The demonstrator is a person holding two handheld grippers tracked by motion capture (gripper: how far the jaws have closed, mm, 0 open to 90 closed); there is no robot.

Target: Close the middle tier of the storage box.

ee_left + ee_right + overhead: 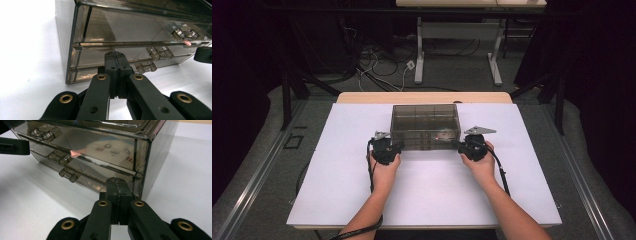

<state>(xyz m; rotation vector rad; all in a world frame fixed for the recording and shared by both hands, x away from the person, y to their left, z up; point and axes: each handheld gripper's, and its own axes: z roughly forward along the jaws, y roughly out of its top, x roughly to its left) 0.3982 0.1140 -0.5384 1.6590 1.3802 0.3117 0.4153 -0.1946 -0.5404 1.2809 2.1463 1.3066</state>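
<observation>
A smoky transparent drawer box (425, 126) stands on the white table (337, 200), its drawer fronts facing the person. Clear knobs (160, 53) show on the drawers, and a pale item with a drawn face (112, 151) lies inside the top drawer. My left gripper (395, 147) is shut, its tips (114, 55) right at the box's front left corner, against the middle drawer front. My right gripper (462, 146) is shut too, with its tips (115, 181) at the front right corner. Nothing is held between either pair of jaws.
The white board (522, 165) covers a wooden table with open surface in front of the box. Beyond the far edge stand another table's legs (419, 65) and loose cables (377, 70) on the floor. Dark curtains flank both sides.
</observation>
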